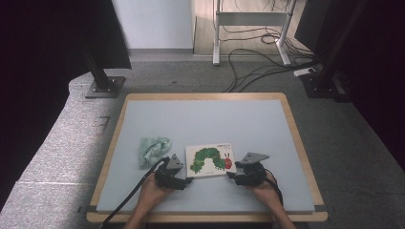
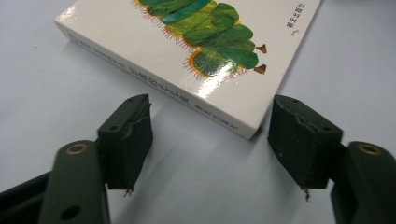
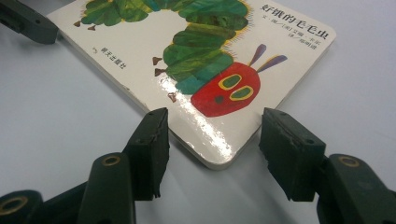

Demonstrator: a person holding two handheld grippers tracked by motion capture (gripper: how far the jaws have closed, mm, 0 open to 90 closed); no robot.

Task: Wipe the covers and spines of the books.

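Now the left gripper (image 2: 210, 140) is standing wide apart, holding nothing, and its jaws are pointing at the near left corner of the board book (image 2: 187, 56), where the spine edge is showing. One jaw is lying on the table short of the spine, the other is just beside the corner; I cannot tell if it is touching. The right gripper (image 3: 212, 154) is also spread and empty, and its jaws are framing the rounded near right corner of the book, which is reaching between them without clear contact.

From above, the book (image 1: 210, 160) is lying flat, cover up, on the pale blue table top (image 1: 205, 119), near the person's edge, between the left gripper (image 1: 187, 180) and the right gripper (image 1: 231, 176). A crumpled green cloth (image 1: 153, 149) is resting to the left, apart from the book.

The book is looking thick and stiff, probably not heavy, and it will likely not bend. Its cover is glossy and is reflecting light, so the pads may slip on it. I am judging that the better hold is across the thickness at a corner or at the spine edge, after one edge is raised from the table.
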